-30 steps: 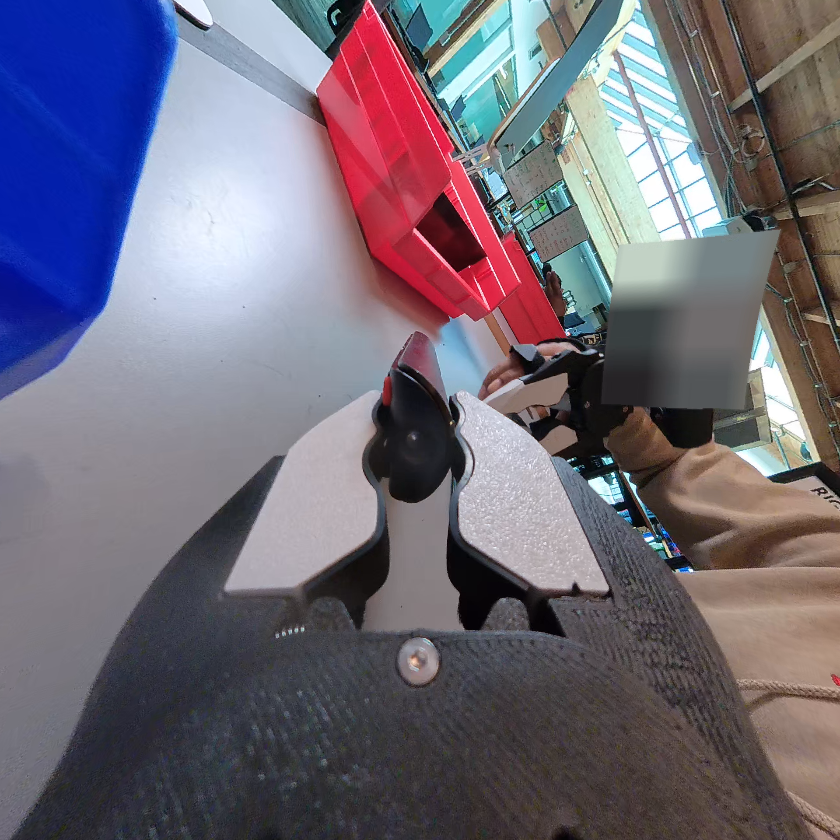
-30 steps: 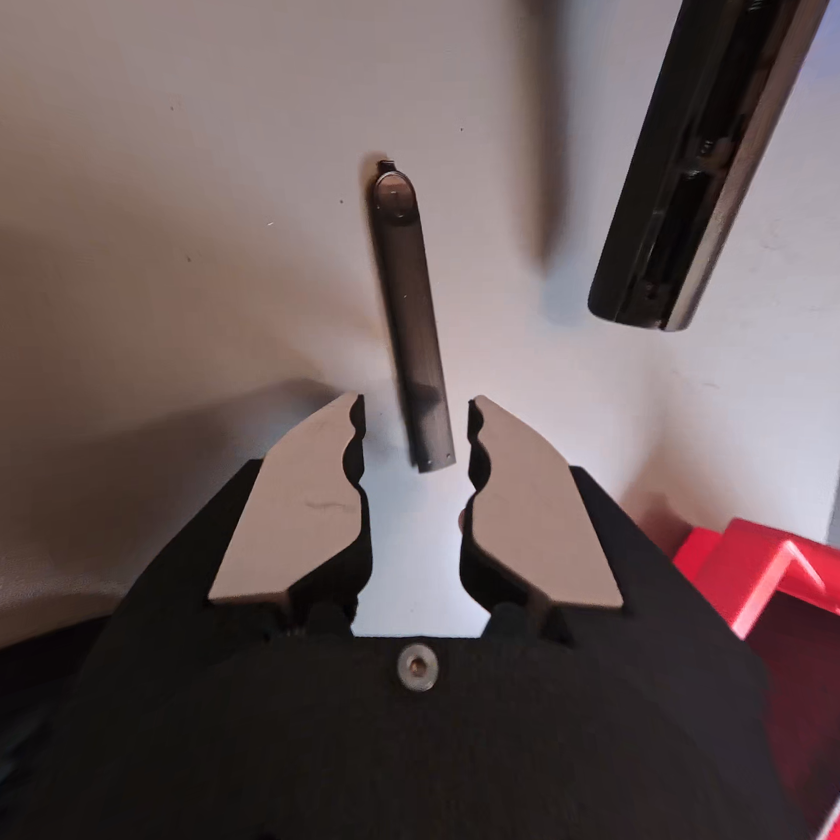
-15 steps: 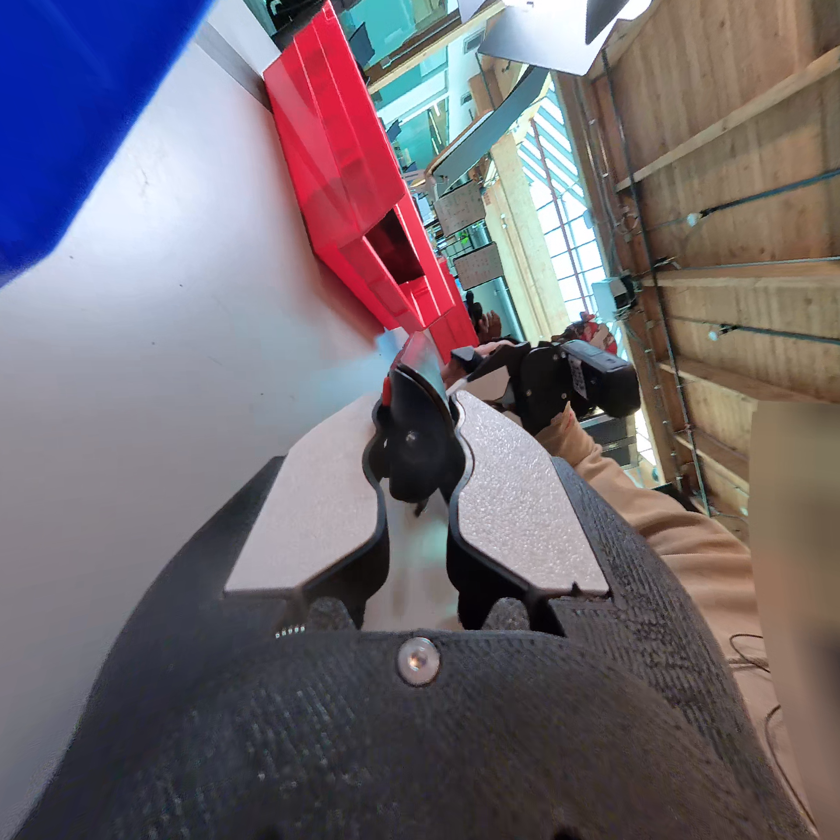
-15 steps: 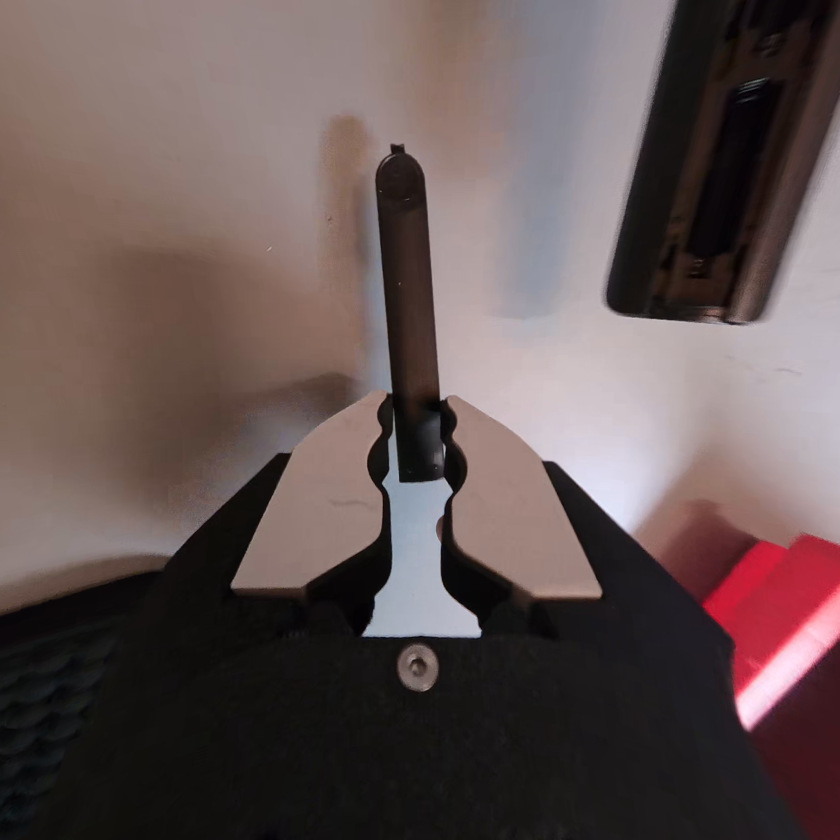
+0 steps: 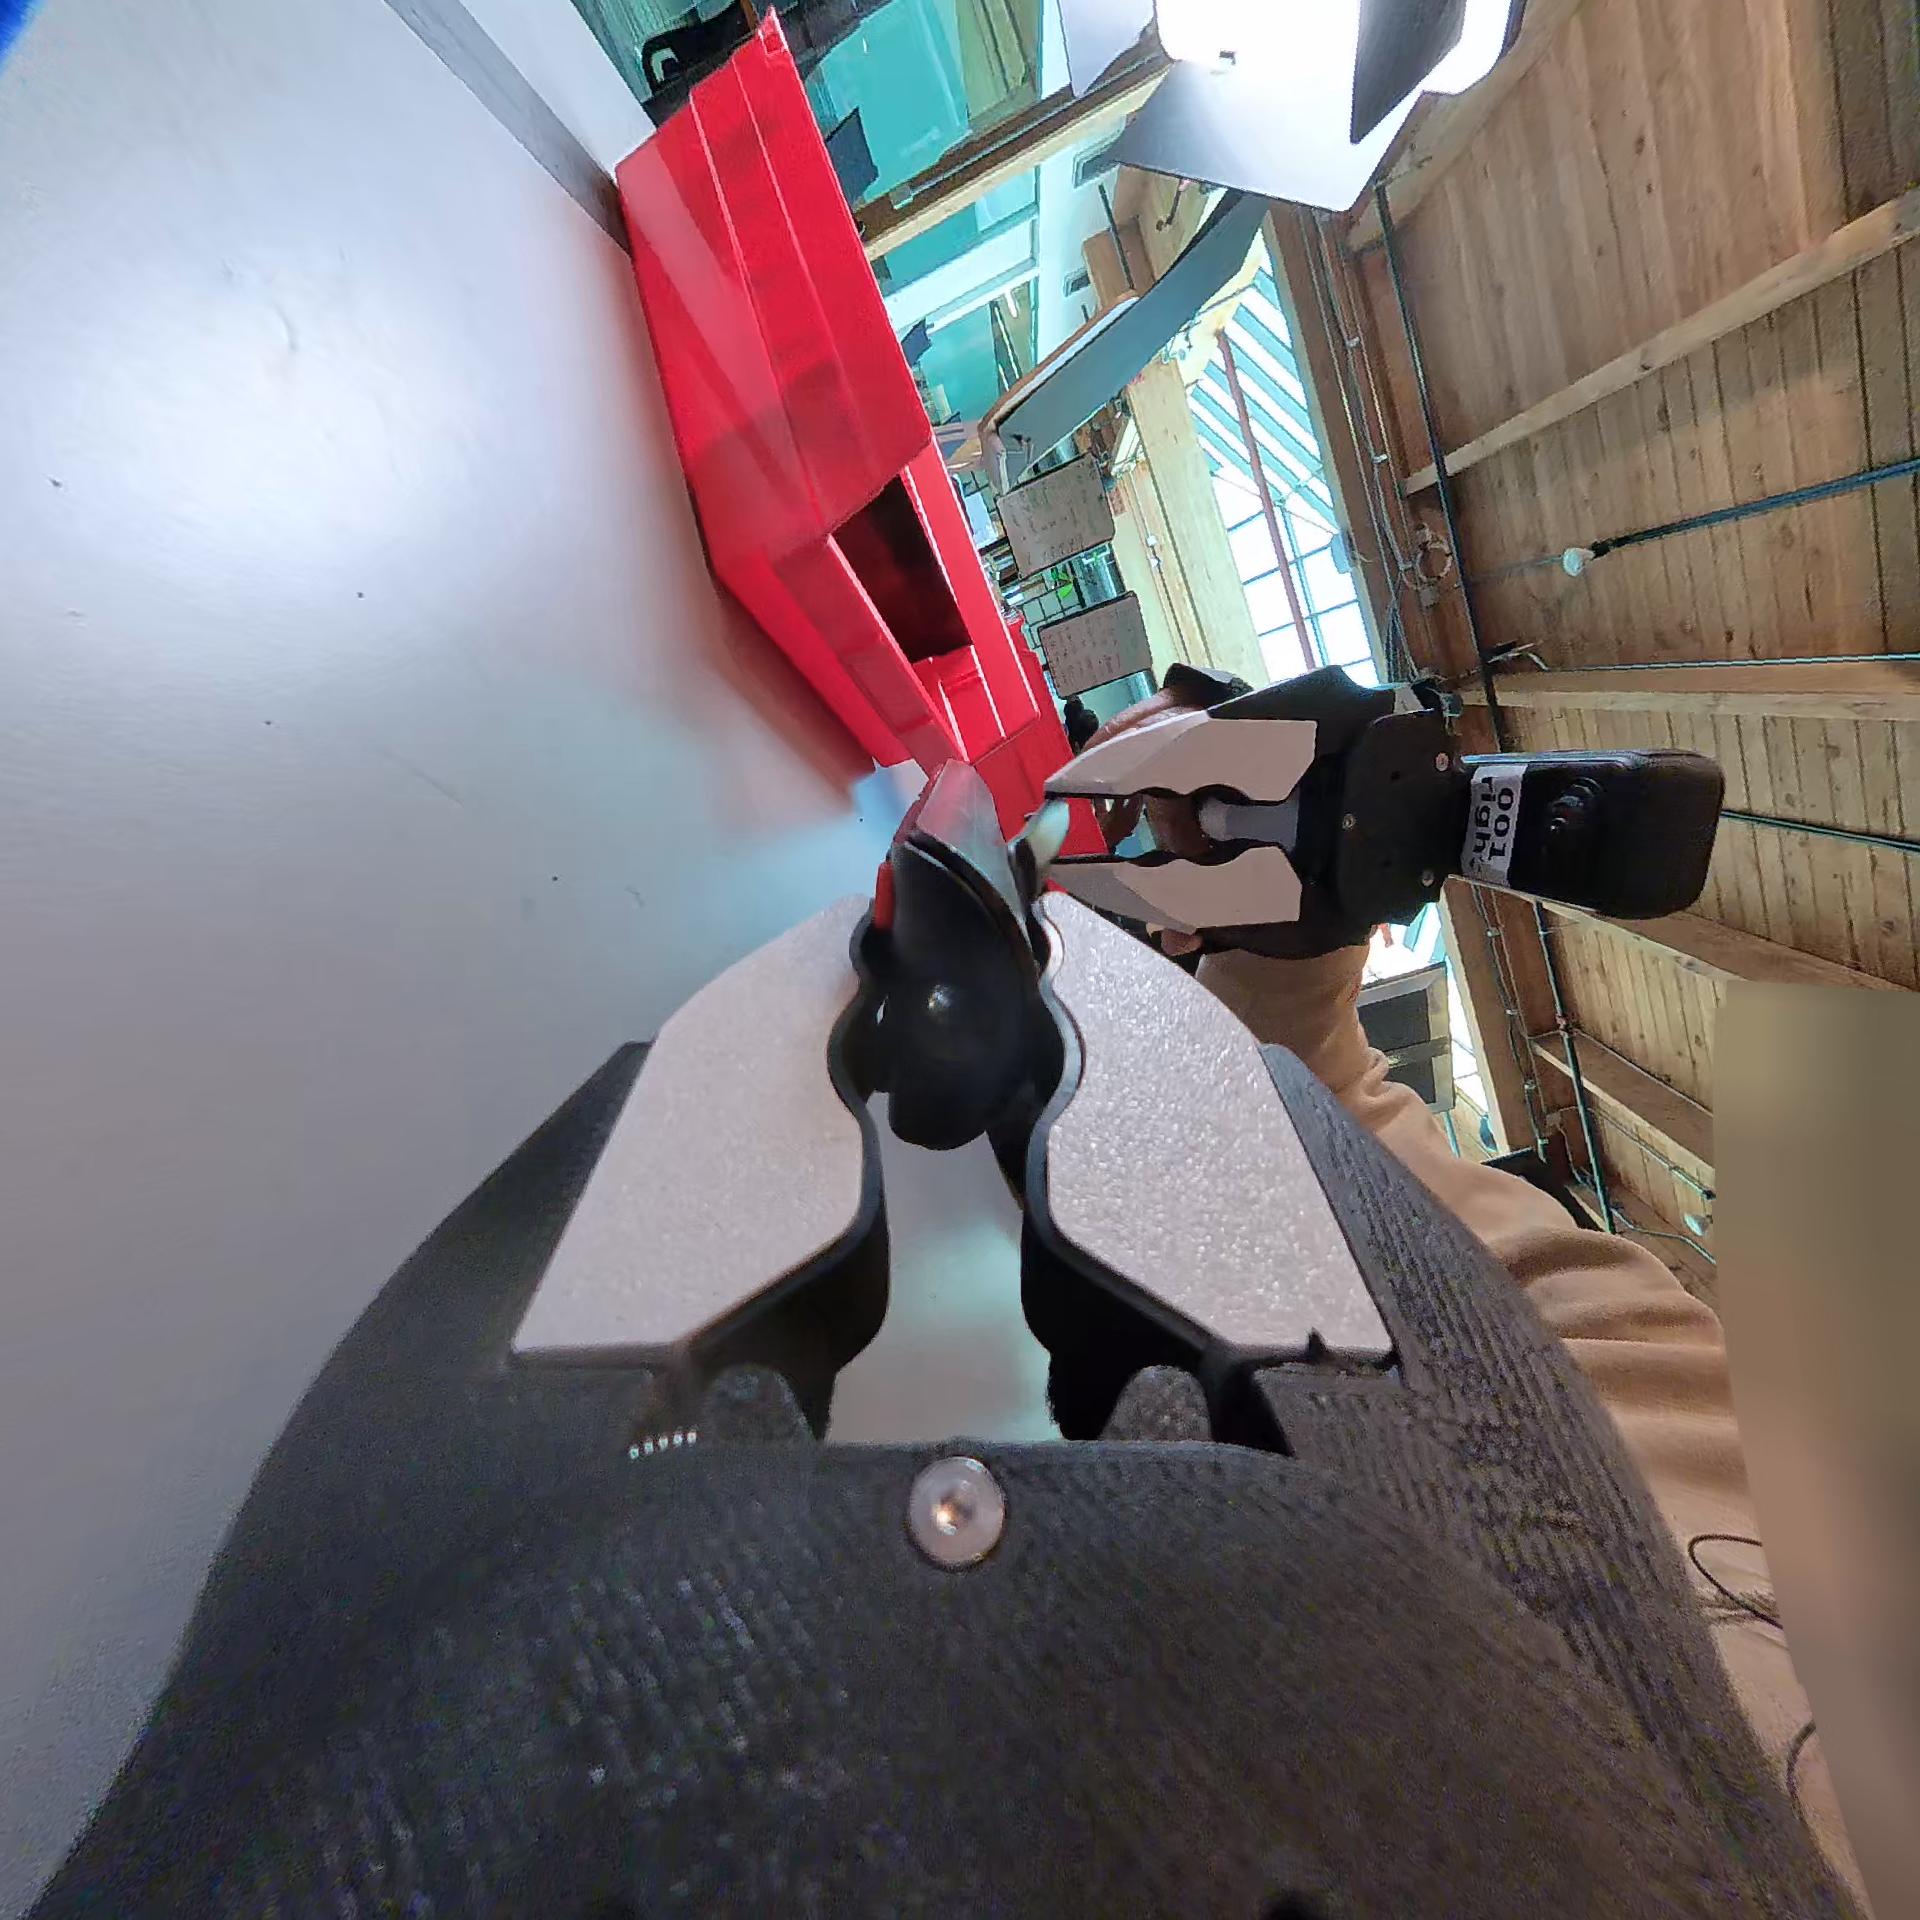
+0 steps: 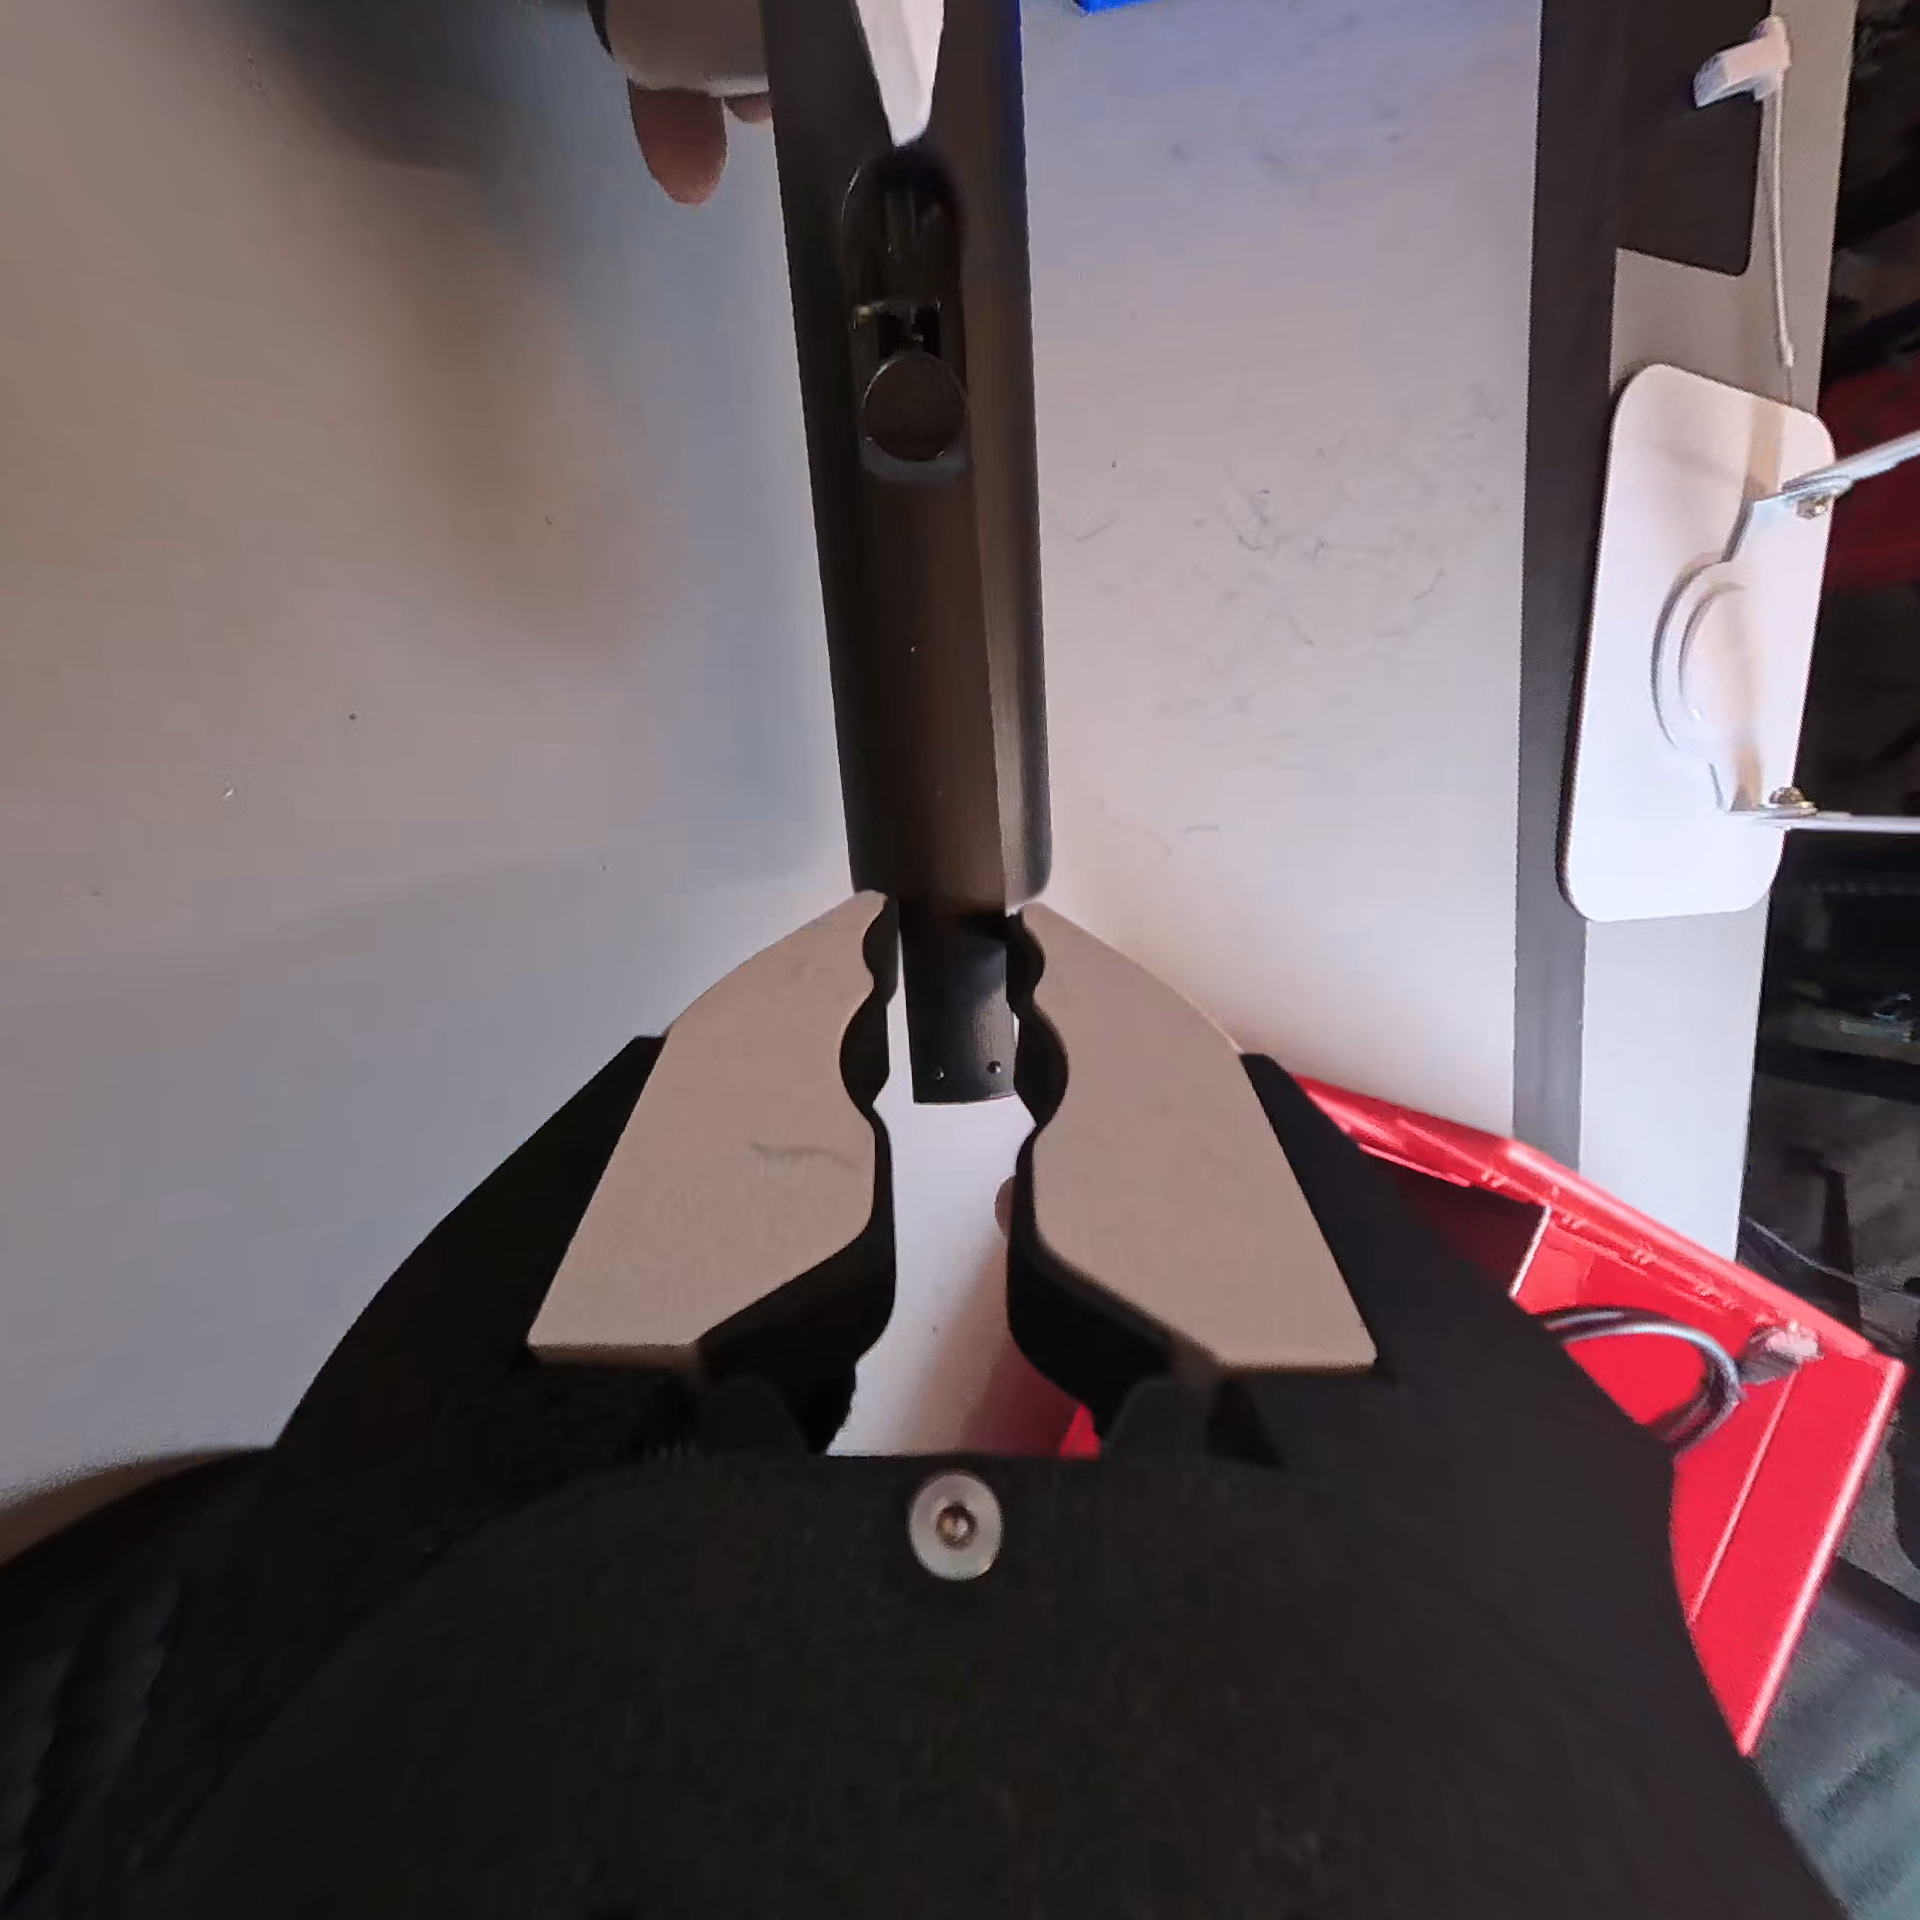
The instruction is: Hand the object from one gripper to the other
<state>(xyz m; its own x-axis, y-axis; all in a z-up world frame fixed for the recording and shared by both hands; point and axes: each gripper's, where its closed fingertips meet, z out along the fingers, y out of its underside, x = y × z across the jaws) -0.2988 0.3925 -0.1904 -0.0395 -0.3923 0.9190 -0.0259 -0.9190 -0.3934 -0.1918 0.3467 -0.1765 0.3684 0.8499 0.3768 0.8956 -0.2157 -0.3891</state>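
The left tongs [image 5: 951, 997], with pale, grainy-textured fingers [image 5: 727, 1122] scalloped along their inner edges and set in a black woven-looking body, were seen clamped on the rounded end of a long, dark, glossy remote-control-shaped body [image 5: 951, 1023]. A small red tab showed on its side just beyond the left finger.

In the right wrist view the same dark body [image 6: 935, 623] was seen stretching straight ahead from the fingertips, smooth and slightly metallic, with an open oval recess in its back holding a round metal contact. Its far end was gripped by the left tongs [image 6: 831, 62], mostly cut off at the top edge, beside a fingertip of the person.

The right tongs [image 6: 951, 997], with smooth matte grey fingers [image 6: 748, 1132] of the same wavy profile, were closed on a narrow, flat, dark strip-like cover [image 6: 956, 1023] whose squared end, marked by two tiny dots, lay between the fingers. Its forward part ran up against or under the near end of the dark body; which could not be told.

From the left wrist view the right tongs [image 5: 1049, 842] were seen meeting the body's tip from the right.

A smooth white surface [image 6: 364, 623] lay behind everything. Glossy red plastic bins [image 5: 790, 395] stood ahead of the left tongs, and another red bin [image 6: 1662, 1351] sat to the lower right of the right tongs.
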